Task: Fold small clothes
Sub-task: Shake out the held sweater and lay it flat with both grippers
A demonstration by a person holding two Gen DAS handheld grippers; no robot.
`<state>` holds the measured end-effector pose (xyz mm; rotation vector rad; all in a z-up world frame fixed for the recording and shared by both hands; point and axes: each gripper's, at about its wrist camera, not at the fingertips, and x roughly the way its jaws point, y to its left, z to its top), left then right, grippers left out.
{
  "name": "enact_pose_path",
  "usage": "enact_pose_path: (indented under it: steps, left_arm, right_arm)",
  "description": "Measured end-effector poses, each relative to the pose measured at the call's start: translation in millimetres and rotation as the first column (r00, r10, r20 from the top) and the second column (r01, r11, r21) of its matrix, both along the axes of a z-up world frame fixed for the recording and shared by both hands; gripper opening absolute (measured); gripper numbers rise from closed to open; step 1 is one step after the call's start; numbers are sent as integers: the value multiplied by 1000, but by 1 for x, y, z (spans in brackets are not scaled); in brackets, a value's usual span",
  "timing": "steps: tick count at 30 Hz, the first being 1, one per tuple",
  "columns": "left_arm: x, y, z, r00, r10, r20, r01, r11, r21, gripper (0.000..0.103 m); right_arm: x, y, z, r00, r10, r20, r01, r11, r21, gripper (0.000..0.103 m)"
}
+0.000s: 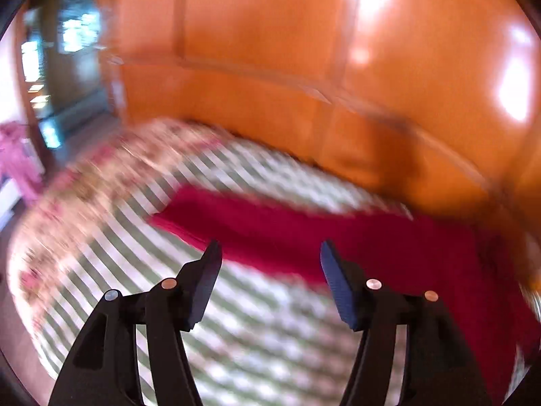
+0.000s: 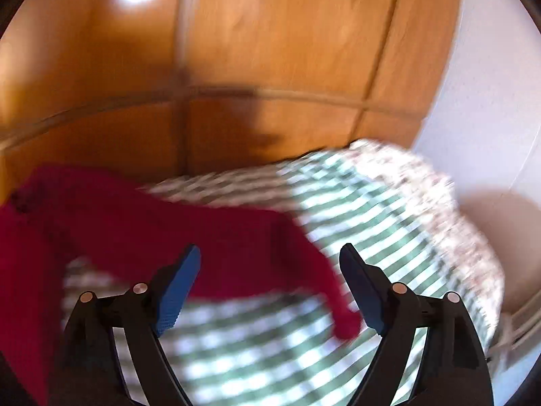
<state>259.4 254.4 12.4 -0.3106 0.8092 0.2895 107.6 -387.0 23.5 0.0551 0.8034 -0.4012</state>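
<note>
A dark red garment (image 1: 304, 233) lies spread on a green-and-white checked cloth (image 1: 257, 338), blurred by motion. My left gripper (image 1: 270, 253) is open and empty, hovering above the garment's near edge. In the right wrist view the same red garment (image 2: 169, 230) stretches from the left, with a sleeve (image 2: 338, 311) trailing toward the right finger. My right gripper (image 2: 270, 257) is open and empty, above the garment's near edge.
An orange wooden wardrobe (image 1: 270, 50) stands close behind the surface and shows in the right wrist view (image 2: 236, 67) too. A floral cover (image 1: 88, 203) edges the checked cloth (image 2: 304, 355). A pink garment (image 1: 17, 159) hangs at far left. A white wall (image 2: 490, 101) is at right.
</note>
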Motion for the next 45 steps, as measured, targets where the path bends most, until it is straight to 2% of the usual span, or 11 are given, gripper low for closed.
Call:
enact_pose_path:
  steps: [3,10,12,14,16,18,22,28,33,37,45]
  left_arm:
    - [-33,-47,-31,976,-215,-28,211,970,-120,60]
    - [-104,-150,-87,828,-554,-83,484,781,-394,61]
    - [-116,-175,-96,807,-575,-139,512,797,-321,56]
    - [-121,-189,-91,797,-582,-162,550,810,-205,6]
    - [-118,-175,-76,819,-561,-121,522,816,-250,7]
    - [-116,-153,-55,864,-497,-85,476,860,-186,6]
    - [-108,-97,-33,935,-349,-64,341,934,-110,6]
    - [-107,-97,-45,936,-335,-106,329,942,-68,6]
    - [-106,-110,-64,938,-313,-151,309,950,-48,7]
    - [-106,-108,-58,941,-306,-141,304,952,-38,7]
    - [-126,-113,-22,926,-374,-52,372,927,-51,7]
  right_arm:
    - [-33,25,-22,990,136,-31,-127,973,194,83]
    - [-90,106,-73,943,320,-88,-248,857,452,83]
    - [-92,128,-74,937,347,-40,-278,812,512,83]
    - [-90,158,-68,914,405,2,-335,753,567,83]
    - [-93,190,-60,859,510,49,-427,660,618,83]
    - [-99,211,-47,802,591,89,-510,598,618,83]
    - [-109,192,-39,826,552,113,-498,624,602,83]
    - [-106,132,-71,931,364,-21,-293,781,551,75]
    - [-77,161,-87,902,425,-70,-353,822,448,65]
    - [-61,202,-94,842,527,-114,-461,813,356,14]
    - [-96,170,-16,846,532,-30,-509,823,250,7]
